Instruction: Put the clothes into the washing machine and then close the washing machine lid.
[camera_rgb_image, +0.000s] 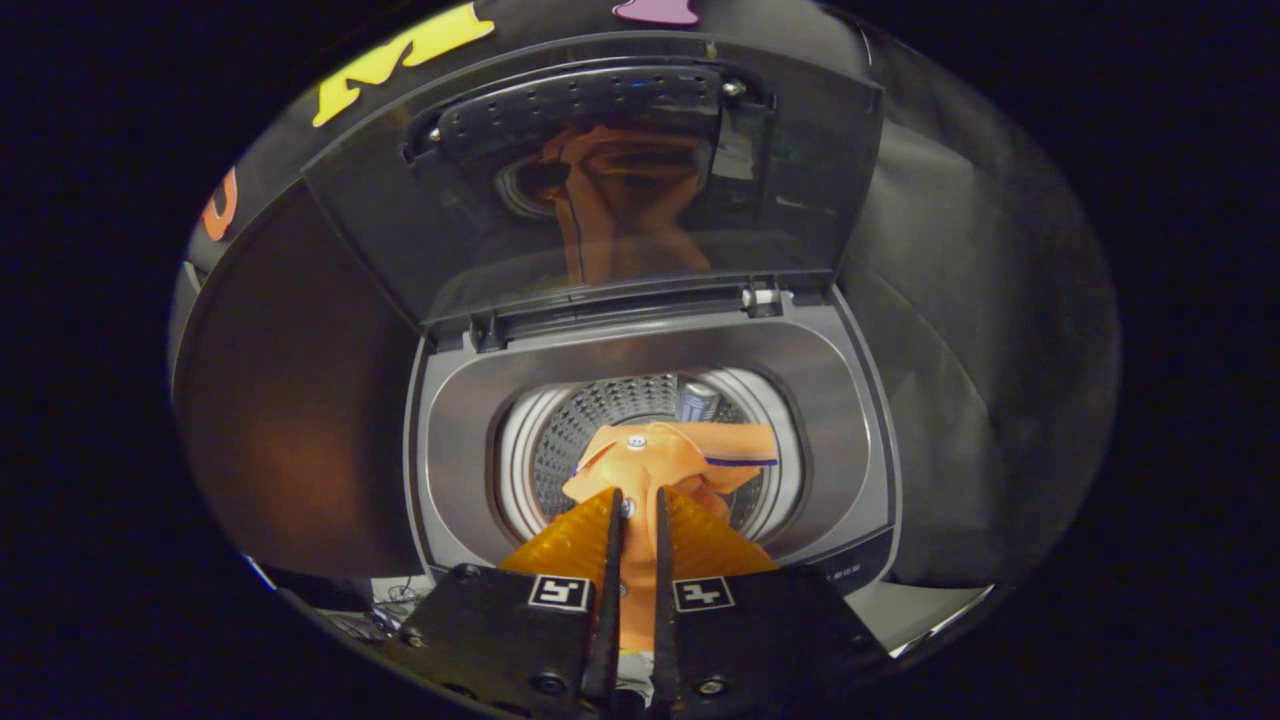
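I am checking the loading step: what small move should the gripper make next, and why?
Probably lower a little, then open. The gripper is shut on the orange garment, which hangs over the drum opening of the washing machine; the lid stands raised.

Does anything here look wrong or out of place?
Nothing stands out. The gripper is shut on an orange garment, held over the open drum of the washing machine. The lid stands upright behind and looks undamaged.
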